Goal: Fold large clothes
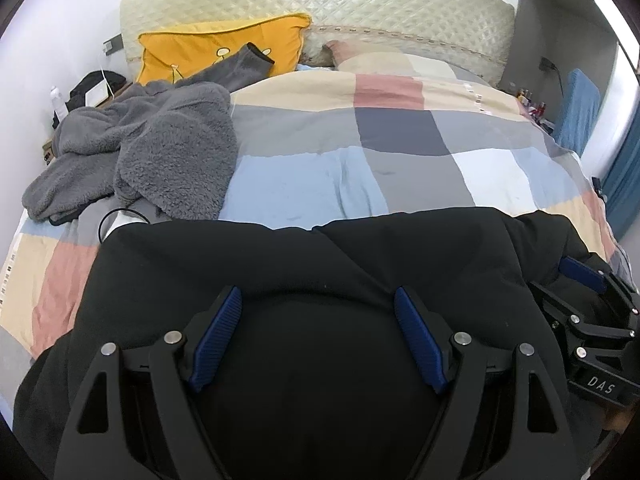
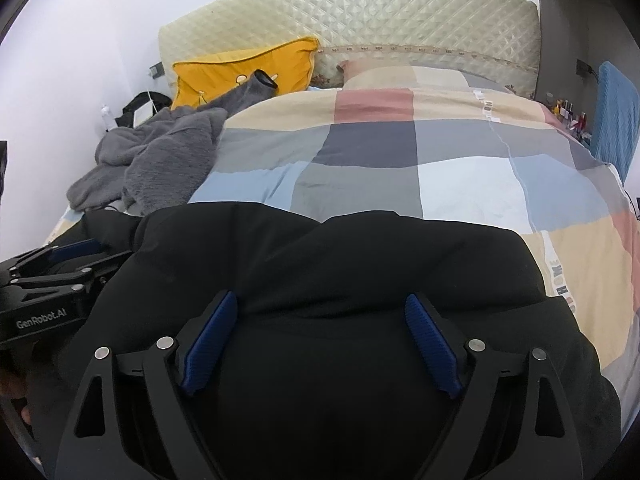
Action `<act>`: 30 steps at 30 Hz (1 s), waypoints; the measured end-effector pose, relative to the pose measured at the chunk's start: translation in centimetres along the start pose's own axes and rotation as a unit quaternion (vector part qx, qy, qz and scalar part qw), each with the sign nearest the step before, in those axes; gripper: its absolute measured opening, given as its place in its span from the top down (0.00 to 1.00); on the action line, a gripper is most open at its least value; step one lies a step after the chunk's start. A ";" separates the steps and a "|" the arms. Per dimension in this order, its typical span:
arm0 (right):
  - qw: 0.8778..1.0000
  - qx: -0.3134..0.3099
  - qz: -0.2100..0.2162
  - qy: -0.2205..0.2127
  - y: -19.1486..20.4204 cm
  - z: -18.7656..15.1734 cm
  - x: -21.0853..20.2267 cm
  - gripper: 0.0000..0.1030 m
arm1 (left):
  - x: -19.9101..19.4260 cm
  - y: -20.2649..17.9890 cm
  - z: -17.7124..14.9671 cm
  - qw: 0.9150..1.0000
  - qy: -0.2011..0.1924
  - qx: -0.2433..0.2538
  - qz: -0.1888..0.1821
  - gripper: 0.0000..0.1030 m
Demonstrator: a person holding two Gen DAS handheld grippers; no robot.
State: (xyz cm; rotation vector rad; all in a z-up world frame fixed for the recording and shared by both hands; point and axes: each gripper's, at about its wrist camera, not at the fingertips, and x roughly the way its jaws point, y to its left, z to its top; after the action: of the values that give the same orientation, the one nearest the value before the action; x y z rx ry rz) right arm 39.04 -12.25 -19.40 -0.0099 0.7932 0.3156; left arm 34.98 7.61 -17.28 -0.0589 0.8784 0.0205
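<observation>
Black, matte and bulky, the large dark garment (image 1: 304, 264) fills the near half of both wrist views, spread on the checked pastel quilt of the bed (image 1: 400, 152), its long axis running from 9 to 3 o'clock. Its far folded edge lies at 12 o'clock from each gripper. The left gripper (image 1: 318, 340) hangs over the left half, the right gripper (image 2: 320, 344) over the right half, side by side and equally near; both stand with jaws wide apart, cloth beneath but unpinched. Beyond, at 10 o'clock, a grey fleece garment (image 1: 160, 152) lies crumpled before a yellow cushion (image 1: 224, 48).
</observation>
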 end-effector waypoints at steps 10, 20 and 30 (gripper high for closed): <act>1.000 0.007 -0.008 -0.010 -1.3 -1.2 -1.1 0.14 | -1.4 2.9 -0.9 1.000 -0.014 -0.018 0.012 0.22; 1.000 -0.003 -0.009 -0.030 -2.8 -3.0 -2.9 0.12 | -3.1 7.8 -4.2 0.998 -0.022 -0.029 0.041 0.22; 0.999 0.035 0.008 -0.037 -6.6 -4.9 -4.9 0.12 | -3.7 11.6 -6.4 0.998 -0.013 -0.055 0.015 0.18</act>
State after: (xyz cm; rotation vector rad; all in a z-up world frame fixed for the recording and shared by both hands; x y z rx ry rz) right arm 34.23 -20.47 -20.13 0.0737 0.7313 0.3021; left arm 27.20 18.87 -19.07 -0.1477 0.8525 0.0977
